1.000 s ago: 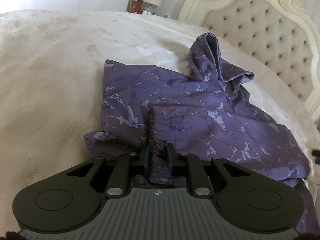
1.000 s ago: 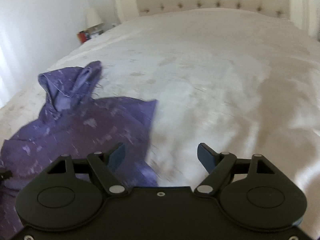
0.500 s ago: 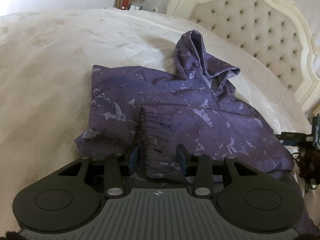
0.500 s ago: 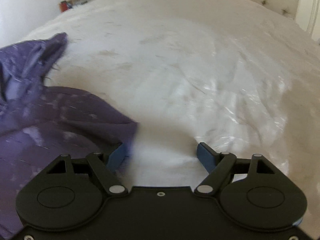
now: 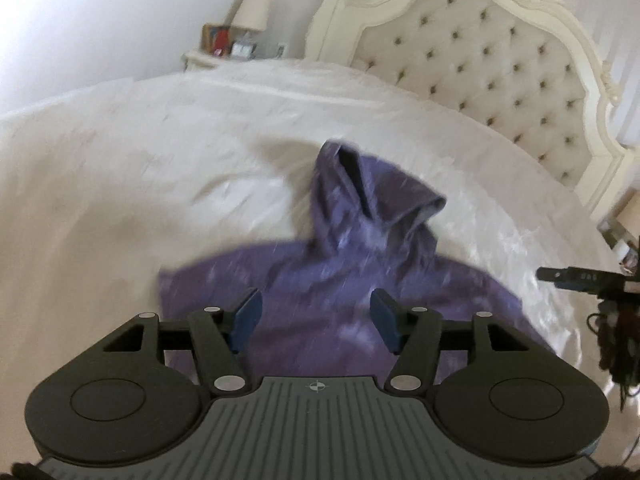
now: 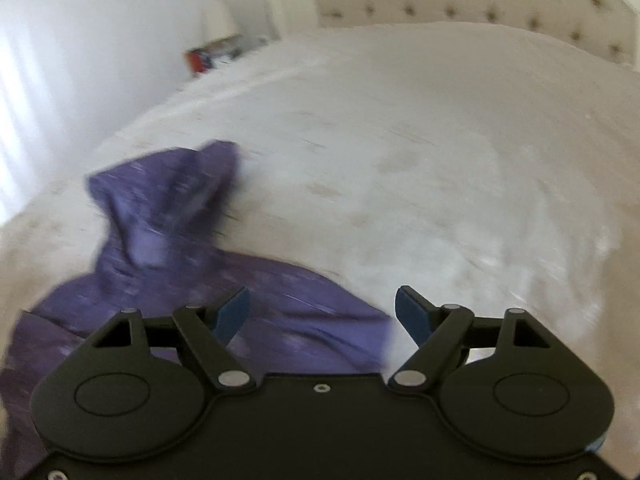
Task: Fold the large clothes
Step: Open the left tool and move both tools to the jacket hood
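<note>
A purple patterned hooded jacket (image 5: 340, 280) lies on the white bedspread (image 5: 120, 168), its hood (image 5: 368, 196) pointing toward the headboard. My left gripper (image 5: 316, 316) is open and empty, held above the jacket's body. My right gripper (image 6: 322, 316) is open and empty over the jacket's right edge (image 6: 320, 312); the hood (image 6: 168, 200) shows at the left of the right wrist view. The right gripper's tip (image 5: 576, 276) shows at the right edge of the left wrist view. Both views are motion-blurred.
A tufted cream headboard (image 5: 500, 64) stands at the far end of the bed. A nightstand with a lamp (image 5: 250, 12) and small items is at the back left. The bedspread (image 6: 440, 160) stretches wide to the right of the jacket.
My left gripper let go of the jacket's sleeve cuff, opened wide and pulled back and up. My right gripper stayed open and swung back over the jacket's right edge.
</note>
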`<state>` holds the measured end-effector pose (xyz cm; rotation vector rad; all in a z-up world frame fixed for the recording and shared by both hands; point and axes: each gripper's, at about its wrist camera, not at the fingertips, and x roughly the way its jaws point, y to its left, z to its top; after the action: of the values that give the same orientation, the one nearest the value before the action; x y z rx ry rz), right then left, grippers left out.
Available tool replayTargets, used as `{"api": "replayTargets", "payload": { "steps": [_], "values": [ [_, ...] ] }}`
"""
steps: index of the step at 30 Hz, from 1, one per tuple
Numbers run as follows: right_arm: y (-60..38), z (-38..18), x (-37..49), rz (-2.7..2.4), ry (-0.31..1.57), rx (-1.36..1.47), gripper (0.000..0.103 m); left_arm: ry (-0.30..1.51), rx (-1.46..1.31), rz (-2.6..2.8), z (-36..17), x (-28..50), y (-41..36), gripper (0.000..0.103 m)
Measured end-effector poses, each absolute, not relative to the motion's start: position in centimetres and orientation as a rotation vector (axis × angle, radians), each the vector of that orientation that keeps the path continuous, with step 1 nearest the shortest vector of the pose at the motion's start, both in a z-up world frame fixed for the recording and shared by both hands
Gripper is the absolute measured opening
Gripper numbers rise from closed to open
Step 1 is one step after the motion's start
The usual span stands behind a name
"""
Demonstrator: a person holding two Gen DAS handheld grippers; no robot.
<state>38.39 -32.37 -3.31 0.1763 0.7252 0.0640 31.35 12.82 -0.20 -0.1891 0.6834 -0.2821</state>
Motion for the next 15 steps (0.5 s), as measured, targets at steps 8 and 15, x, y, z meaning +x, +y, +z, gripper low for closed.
{"api": "replayTargets", "payload": {
  "steps": [8, 15],
  "values": [
    [-26.5, -3.7, 42.5, 0.19, 0.672, 0.12, 0.082, 0.632, -0.052, -0.288, -0.4, 38.3, 7.0, 0.062],
    [-23.4, -5.8, 46.4, 0.231, 0.677, 0.108, 0.082, 0.633, 0.042, -0.265, -3.0, 43.5, 4.0, 0.062]
  ]
}}
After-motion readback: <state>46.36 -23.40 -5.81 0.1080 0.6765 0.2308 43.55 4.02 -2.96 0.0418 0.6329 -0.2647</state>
